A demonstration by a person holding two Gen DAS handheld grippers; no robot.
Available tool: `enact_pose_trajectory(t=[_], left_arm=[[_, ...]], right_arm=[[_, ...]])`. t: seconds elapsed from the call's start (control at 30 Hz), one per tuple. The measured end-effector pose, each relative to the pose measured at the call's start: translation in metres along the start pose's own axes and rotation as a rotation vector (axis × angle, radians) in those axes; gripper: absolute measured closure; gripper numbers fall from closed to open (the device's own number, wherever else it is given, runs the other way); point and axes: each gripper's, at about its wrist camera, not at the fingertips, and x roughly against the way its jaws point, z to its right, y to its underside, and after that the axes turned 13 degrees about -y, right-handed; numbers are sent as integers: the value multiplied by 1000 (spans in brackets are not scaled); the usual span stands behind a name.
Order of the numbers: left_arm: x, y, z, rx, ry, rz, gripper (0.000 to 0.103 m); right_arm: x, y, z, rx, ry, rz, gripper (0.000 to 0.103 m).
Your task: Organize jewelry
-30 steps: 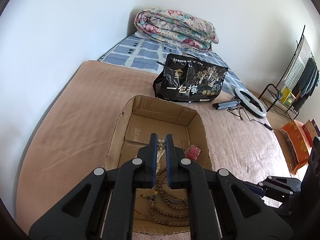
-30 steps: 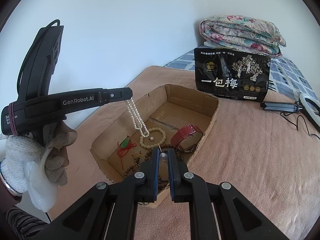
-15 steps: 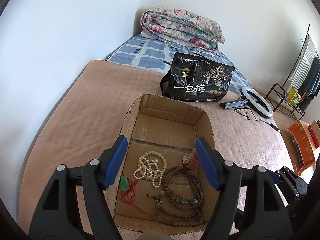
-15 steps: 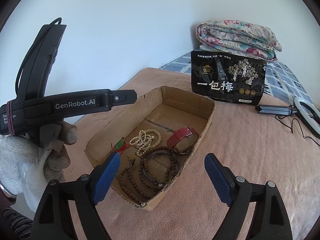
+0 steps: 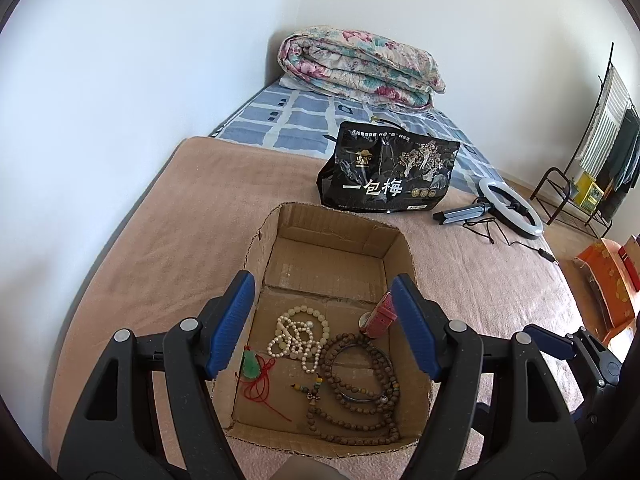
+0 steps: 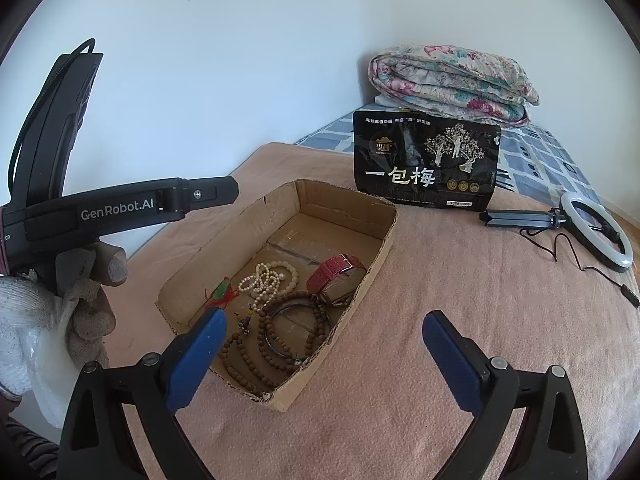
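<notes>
An open cardboard box point(image 5: 260, 256) point(image 6: 384, 248) sits on the tan bed cover. In it lie a white pearl necklace point(image 5: 298, 338) point(image 6: 264, 280), a cream bead bracelet point(image 5: 316, 316), brown wooden prayer beads point(image 5: 360, 392) point(image 6: 280, 340), a green pendant on red cord point(image 5: 251, 366) point(image 6: 220, 292) and a red-strapped watch point(image 5: 380, 316) point(image 6: 332, 272). My left gripper point(image 5: 324, 324) is open and empty above the box's near end; it also shows in the right wrist view point(image 6: 216, 194). My right gripper point(image 6: 324, 356) is open and empty over the box's near right corner.
A black snack bag point(image 5: 388, 172) point(image 6: 424, 164) stands behind the box. A ring light on a folded tripod point(image 5: 512, 208) point(image 6: 592, 228) lies to the right. A folded floral quilt point(image 5: 360, 68) point(image 6: 452, 80) rests by the wall. A clothes rack point(image 5: 592, 168) stands far right.
One second ago my left gripper held the pearl necklace above the box and my right gripper was shut. Both have opened; the necklace now lies in the box. Both grippers have drawn back.
</notes>
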Motion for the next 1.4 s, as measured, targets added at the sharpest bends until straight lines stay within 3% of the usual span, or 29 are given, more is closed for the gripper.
enact_pose_trajectory(t=[0.37,0.43,0.5,0.73,0.87,0.93,1.1,1.4], left_arm=[[61,-7,12,-49,-17,111,30],[74,-6,13,-48,-12,120,26],[87,-4,12,-47,-18,136,21],[138,18,20,-117,-64,197,21],[160,31,20,-96,-34,184,18],[169,38,21,-100,-35,188,9],[185,52,27,-123,-53,207,0],[180,68,30,-104,-93,147,0]], right_arm=[[45,-3,0,0,43,28,0],[55,-2,3,3,53,29,0],[66,-1,5,6,72,32,0],[104,7,14,-8,102,47,0],[122,13,12,0,119,60,0],[130,16,9,2,123,65,0],[145,24,-1,28,146,90,0],[149,36,3,-19,153,112,0]])
